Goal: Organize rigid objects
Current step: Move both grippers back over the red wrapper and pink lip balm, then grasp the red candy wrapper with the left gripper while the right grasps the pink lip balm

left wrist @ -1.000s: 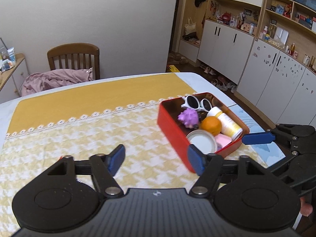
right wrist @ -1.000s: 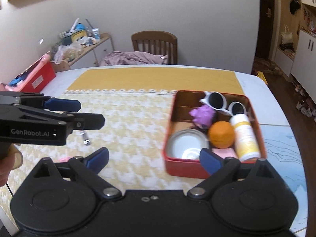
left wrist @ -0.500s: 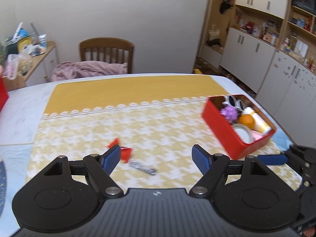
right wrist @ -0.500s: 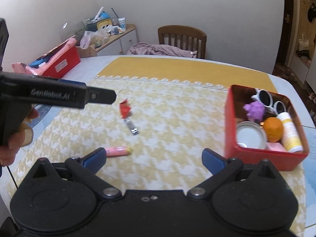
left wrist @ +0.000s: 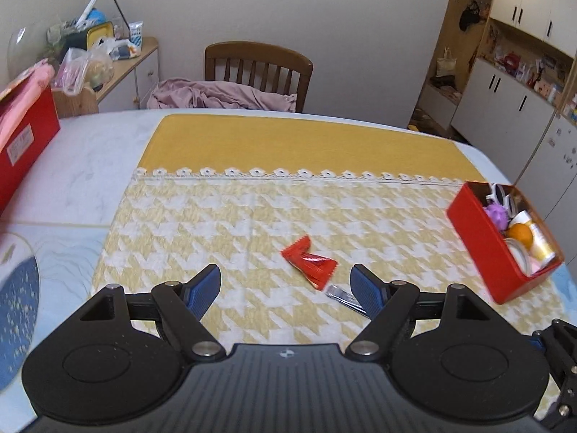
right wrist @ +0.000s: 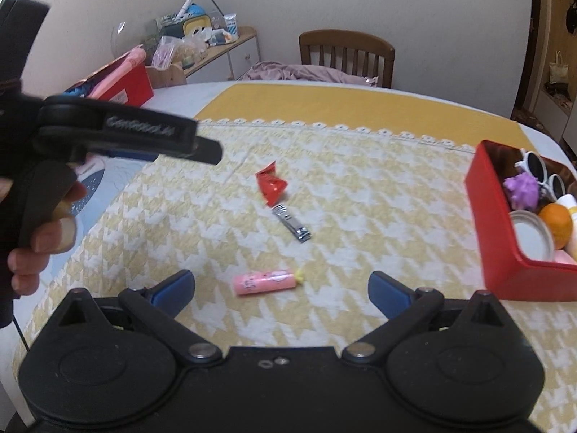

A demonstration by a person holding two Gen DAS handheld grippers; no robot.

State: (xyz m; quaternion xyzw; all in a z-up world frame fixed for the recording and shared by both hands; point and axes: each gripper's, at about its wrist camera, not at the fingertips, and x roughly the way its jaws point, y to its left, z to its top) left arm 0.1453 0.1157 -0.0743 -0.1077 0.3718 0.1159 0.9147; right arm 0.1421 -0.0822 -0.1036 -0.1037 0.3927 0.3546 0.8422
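Dining table with a yellow-and-white houndstooth cloth, wooden chair at the far end, white cabinets off to the right. Only writing is a blurred brand on the left gripper's side, can't make it out. Nail clipper lies mid-cloth, long axis running far-left to near-right, just near of the red wrapper. Pink tube lies crosswise, yellow tip right. Red box sits right. Both grippers, right one too, gape wide, holding nothing.
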